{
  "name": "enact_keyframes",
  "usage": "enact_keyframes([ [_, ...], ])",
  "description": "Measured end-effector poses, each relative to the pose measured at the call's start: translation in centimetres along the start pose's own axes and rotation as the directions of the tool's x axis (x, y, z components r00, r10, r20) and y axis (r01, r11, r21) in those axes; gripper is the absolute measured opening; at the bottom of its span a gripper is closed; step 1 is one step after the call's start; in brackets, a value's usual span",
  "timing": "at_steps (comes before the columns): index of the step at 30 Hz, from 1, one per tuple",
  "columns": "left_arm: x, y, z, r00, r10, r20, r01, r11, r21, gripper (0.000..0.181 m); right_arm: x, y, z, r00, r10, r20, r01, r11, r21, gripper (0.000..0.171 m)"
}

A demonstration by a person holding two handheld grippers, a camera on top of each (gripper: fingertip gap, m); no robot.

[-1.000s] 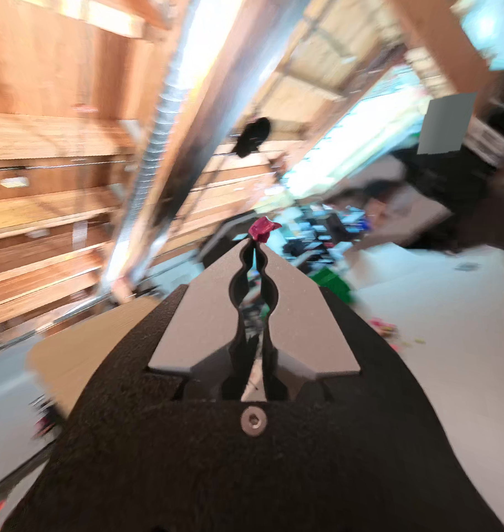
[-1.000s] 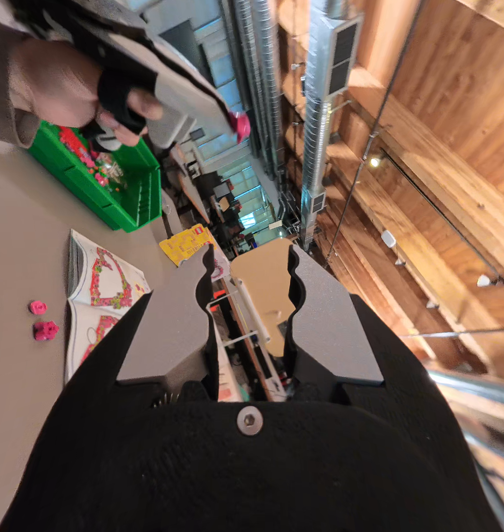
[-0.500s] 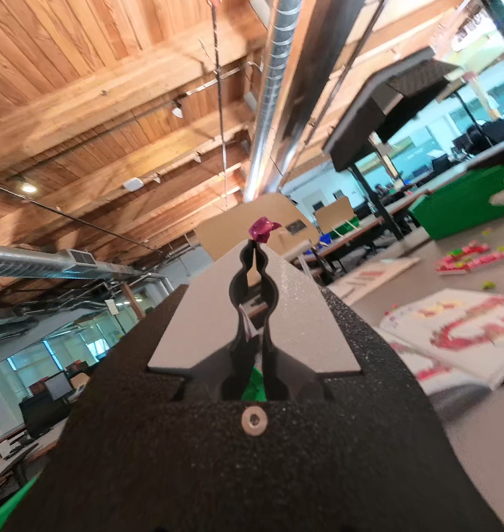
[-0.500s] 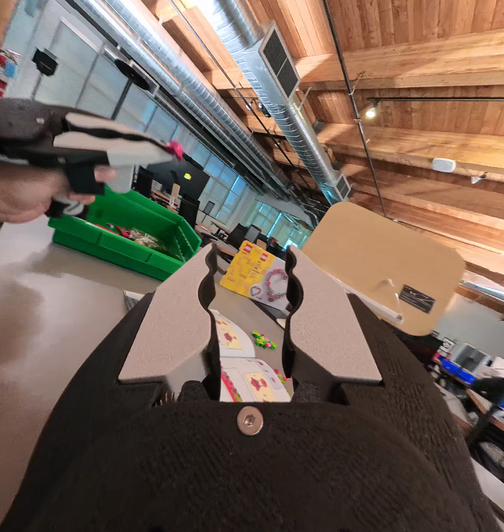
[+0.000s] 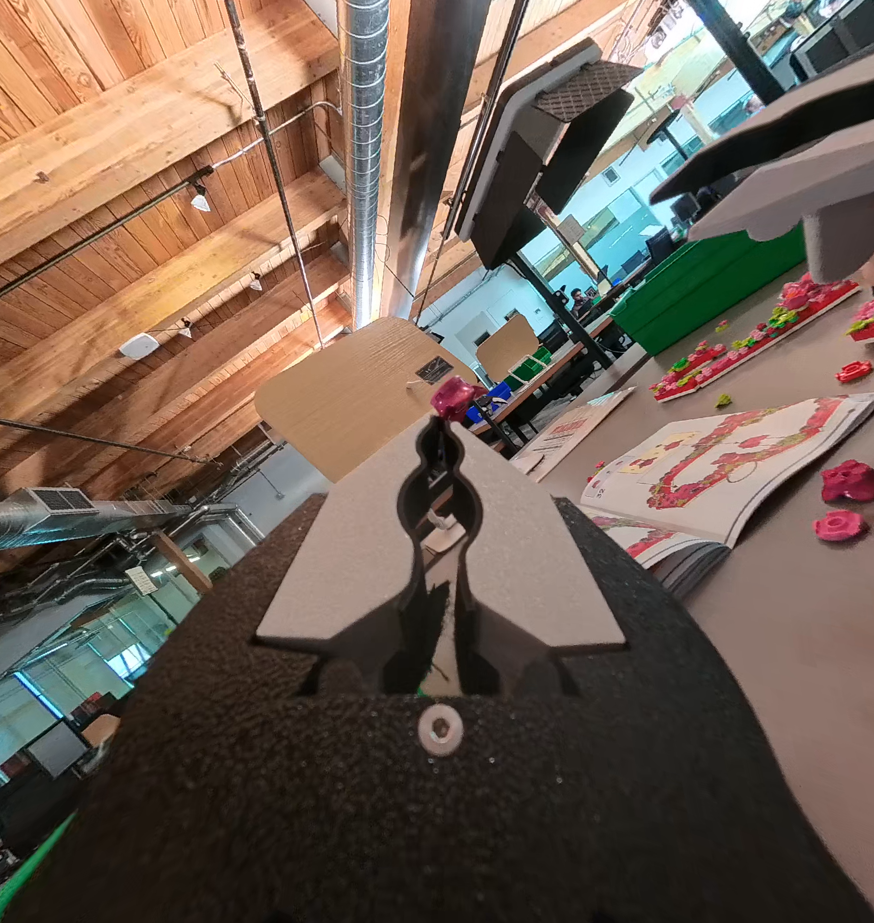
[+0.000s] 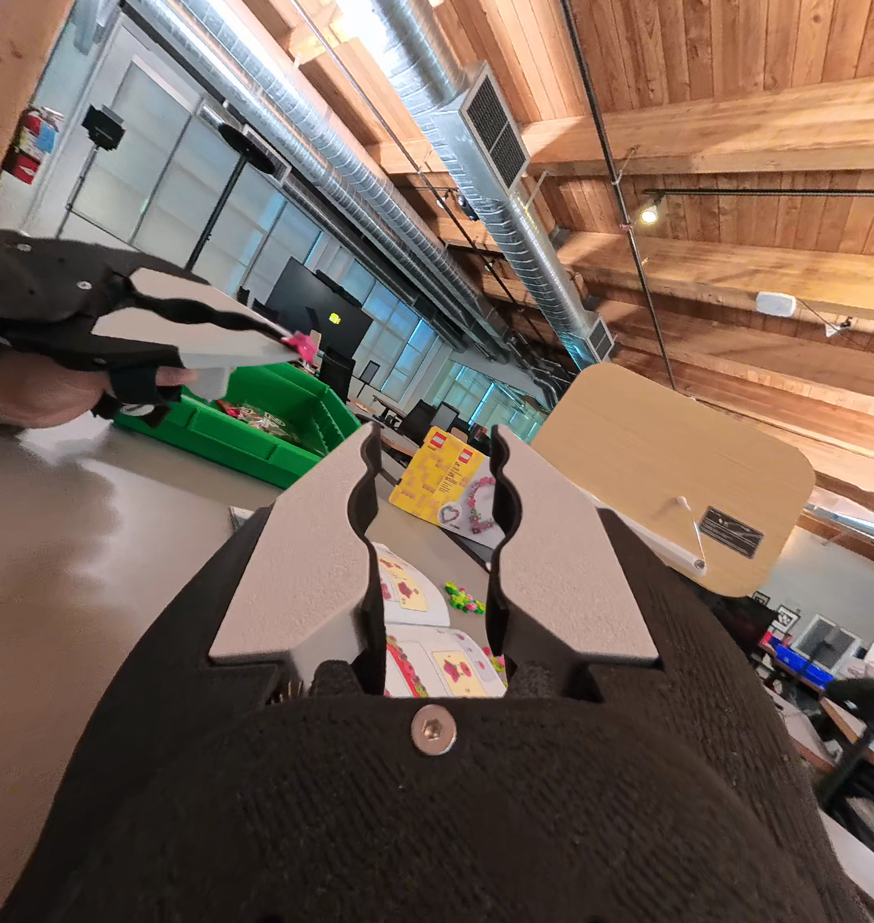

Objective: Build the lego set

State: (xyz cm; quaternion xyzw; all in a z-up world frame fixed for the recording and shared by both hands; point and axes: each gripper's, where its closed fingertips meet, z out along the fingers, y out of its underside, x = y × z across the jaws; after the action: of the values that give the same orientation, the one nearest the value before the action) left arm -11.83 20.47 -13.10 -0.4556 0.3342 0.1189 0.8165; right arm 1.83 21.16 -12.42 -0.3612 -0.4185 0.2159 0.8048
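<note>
Your left gripper is clamped on a small magenta lego piece at its fingertips, held up off the bench. Your right gripper has its jaws apart and empty, above the open instruction booklet. Two more magenta pieces lie on the bench just beside the booklet's edge; the green bin sits farther back.
</note>
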Motion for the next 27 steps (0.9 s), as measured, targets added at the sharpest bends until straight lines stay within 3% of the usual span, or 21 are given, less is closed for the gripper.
enact_keyframes([
  [7,1.3,-0.1,0.2,0.996,-0.059,-0.064,0.058,0.998,-0.021,0.000,-2.8,-0.6,0.2,0.987,-0.132,0.090,0.132,0.991,0.004,0.038],
  [11,5.2,0.6,1.1,0.914,-0.336,-0.226,0.286,0.931,-0.228,0.000,-5.2,-0.1,1.5,0.971,-0.198,0.135,0.210,0.975,-0.074,0.027],
  [15,8.1,1.4,1.1,0.782,-0.554,-0.287,0.416,0.806,-0.421,0.000,-6.7,1.0,2.5,0.978,-0.112,0.174,0.143,0.974,-0.176,0.009],
  [25,9.3,1.6,0.8,0.676,-0.684,-0.273,0.502,0.699,-0.510,0.000,-7.2,4.5,2.8,0.976,-0.068,0.205,0.140,0.923,-0.359,0.010],
  [27,9.3,1.5,0.8,0.667,-0.692,-0.276,0.509,0.694,-0.509,0.000,-7.3,4.7,2.7,0.975,-0.071,0.213,0.147,0.918,-0.369,0.003],
])
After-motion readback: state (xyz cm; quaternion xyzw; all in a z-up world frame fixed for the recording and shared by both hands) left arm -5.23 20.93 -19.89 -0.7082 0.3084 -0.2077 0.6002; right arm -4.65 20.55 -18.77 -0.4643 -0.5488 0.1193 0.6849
